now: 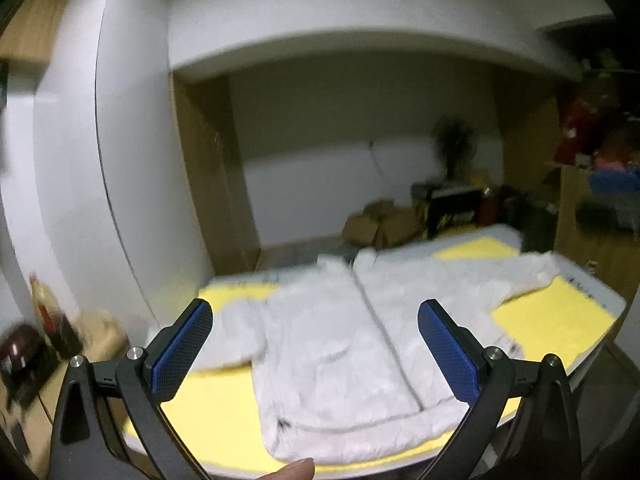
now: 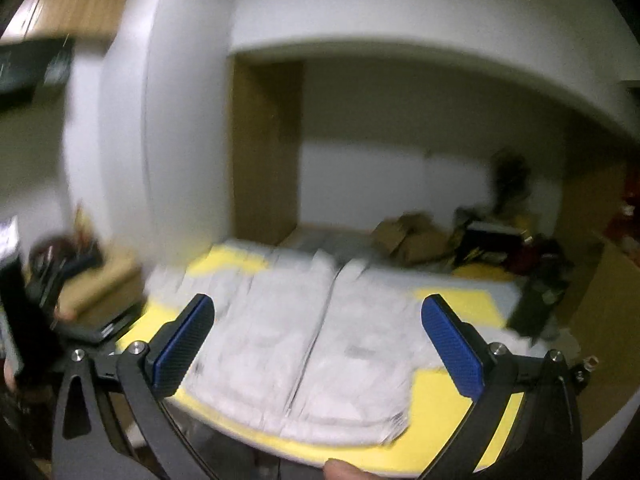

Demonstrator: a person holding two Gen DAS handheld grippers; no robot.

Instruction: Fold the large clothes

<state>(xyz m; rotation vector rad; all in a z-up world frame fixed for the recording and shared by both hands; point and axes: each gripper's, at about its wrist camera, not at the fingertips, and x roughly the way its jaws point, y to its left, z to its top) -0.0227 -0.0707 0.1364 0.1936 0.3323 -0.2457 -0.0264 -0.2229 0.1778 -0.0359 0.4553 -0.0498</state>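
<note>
A white fluffy zip-front jacket lies spread flat, front up, on a yellow-topped table, its sleeves out to both sides. My left gripper is open and empty, held above the jacket's near hem. In the right wrist view the same jacket lies on the table, blurred by motion. My right gripper is open and empty above the jacket's lower part. A fingertip shows at the bottom edge of each view.
Cardboard boxes and dark clutter lie on the floor behind the table. A wooden cupboard stands at the right. A low shelf with bottles is at the left. A white curved wall rises at left.
</note>
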